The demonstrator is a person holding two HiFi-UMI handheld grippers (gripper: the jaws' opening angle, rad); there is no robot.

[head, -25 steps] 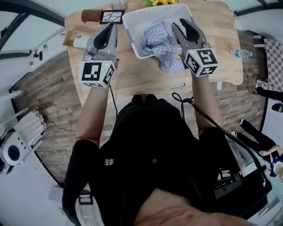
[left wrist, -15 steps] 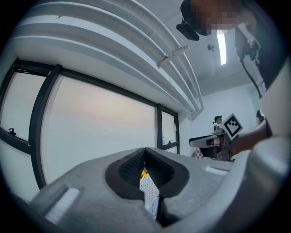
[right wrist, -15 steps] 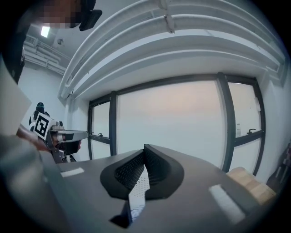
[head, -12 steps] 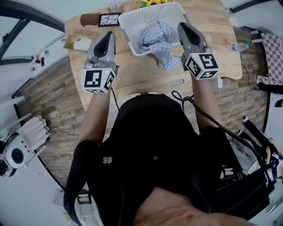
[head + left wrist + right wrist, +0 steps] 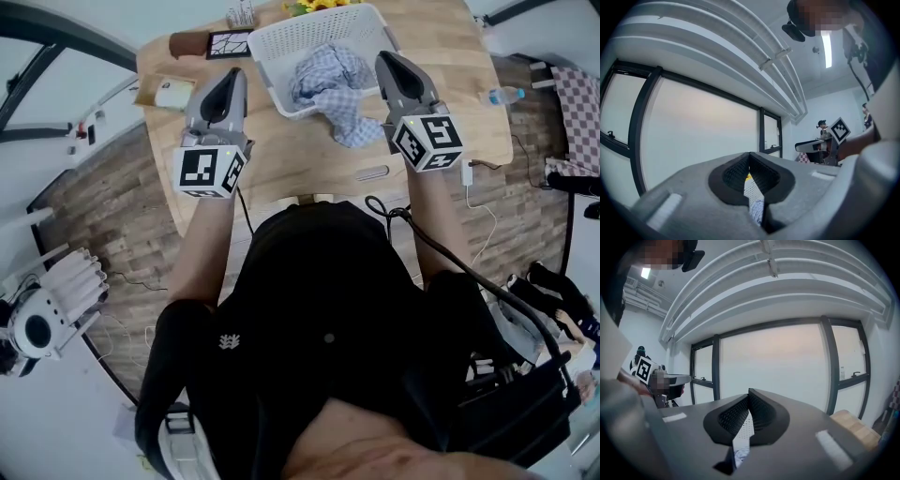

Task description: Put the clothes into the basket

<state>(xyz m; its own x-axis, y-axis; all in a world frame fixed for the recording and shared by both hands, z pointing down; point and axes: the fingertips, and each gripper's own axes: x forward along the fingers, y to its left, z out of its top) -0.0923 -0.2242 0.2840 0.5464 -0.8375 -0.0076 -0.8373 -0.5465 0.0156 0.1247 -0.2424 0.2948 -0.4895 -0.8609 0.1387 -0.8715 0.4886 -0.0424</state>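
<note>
Both arms (image 5: 202, 239) reach forward, side by side, well apart. Left gripper (image 5: 235, 73): points roughly level, jaws together at the tips, nothing between them. Right gripper (image 5: 383, 58): same pose, jaws together, empty. Each gripper's marker cube faces up.

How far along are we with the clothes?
Mostly done: the blue-checked cloth sits in the white plastic basket, but one end spills over its front rim onto the wooden table. Nothing in hand: left gripper and right gripper are both shut and empty. Left: tuck that end in.
</note>
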